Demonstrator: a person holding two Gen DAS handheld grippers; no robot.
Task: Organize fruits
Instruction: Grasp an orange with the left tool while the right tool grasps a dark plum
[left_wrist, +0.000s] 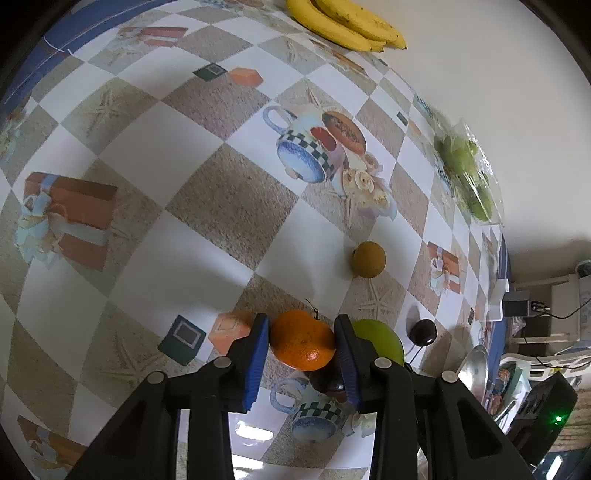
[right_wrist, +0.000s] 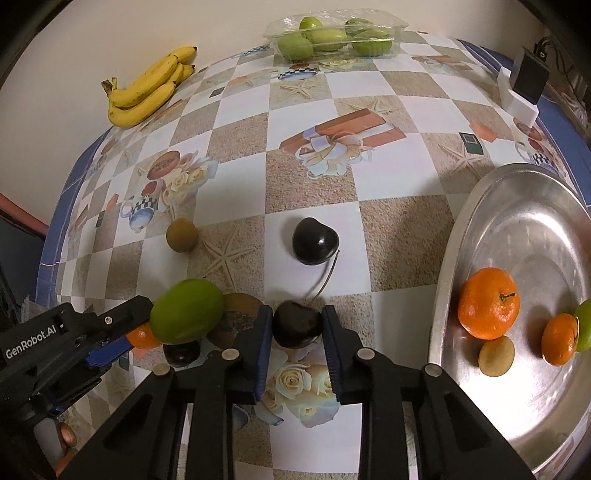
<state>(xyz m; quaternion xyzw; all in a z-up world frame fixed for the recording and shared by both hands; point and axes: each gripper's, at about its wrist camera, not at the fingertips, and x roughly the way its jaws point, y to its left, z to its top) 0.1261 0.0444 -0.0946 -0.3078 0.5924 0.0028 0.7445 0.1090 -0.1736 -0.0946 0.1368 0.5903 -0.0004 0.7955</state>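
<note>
Left hand-held gripper (left_wrist: 302, 345) pinches orange (left_wrist: 303, 339); right hand-held gripper (right_wrist: 297, 326) pinches cherry (right_wrist: 297, 324).

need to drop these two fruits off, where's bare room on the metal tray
The metal tray is bare across its far half and its near part. Its left-middle is crowded: two mandarins, a small brown fruit, a green fruit at the right.

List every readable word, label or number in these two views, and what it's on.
"GenRobot.AI": white print on the black body of the left claw, seen in the right wrist view.
Nothing else reads. The tablecloth carries only pictures: mugs, gift boxes, roses, starfish. Any label on the clear pack of green fruit or on the black adapter is too small or blurred.
</note>
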